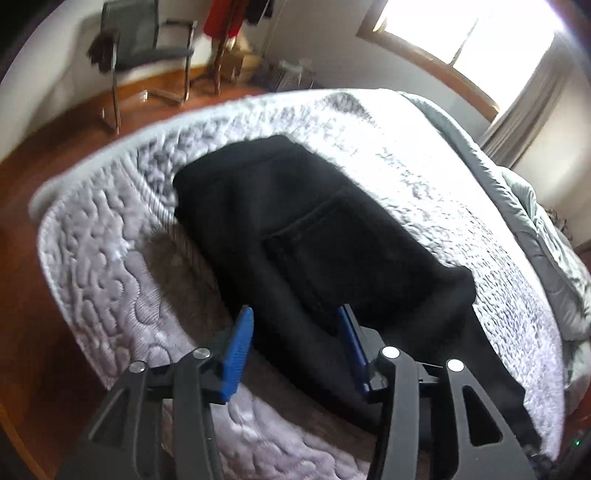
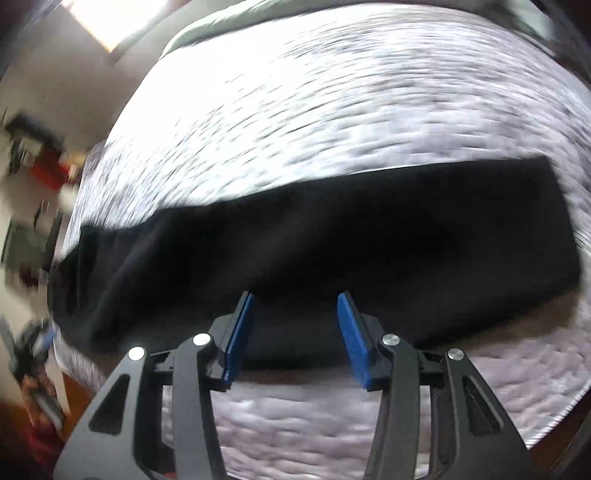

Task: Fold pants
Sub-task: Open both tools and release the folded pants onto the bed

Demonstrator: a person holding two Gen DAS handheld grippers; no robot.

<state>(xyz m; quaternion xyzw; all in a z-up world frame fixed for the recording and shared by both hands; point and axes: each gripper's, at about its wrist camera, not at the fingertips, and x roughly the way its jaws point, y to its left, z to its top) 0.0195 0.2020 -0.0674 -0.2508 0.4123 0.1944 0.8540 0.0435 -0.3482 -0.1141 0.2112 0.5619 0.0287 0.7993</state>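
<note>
Black pants (image 1: 303, 229) lie flat on a quilted white mattress (image 1: 110, 236), with a back pocket facing up. My left gripper (image 1: 295, 325) is open and empty, its blue pads just above the near part of the pants. In the right wrist view the pants (image 2: 332, 236) stretch as a long dark band across the mattress (image 2: 295, 110). My right gripper (image 2: 295, 306) is open and empty, hovering over the near edge of the pants. The right view is blurred by motion.
A grey duvet (image 1: 535, 229) is bunched at the bed's right side. A dark chair (image 1: 147, 48) and a coat stand with red clothing (image 1: 221, 22) are on the wooden floor (image 1: 48, 147) beyond the bed. A window (image 1: 469, 33) is behind.
</note>
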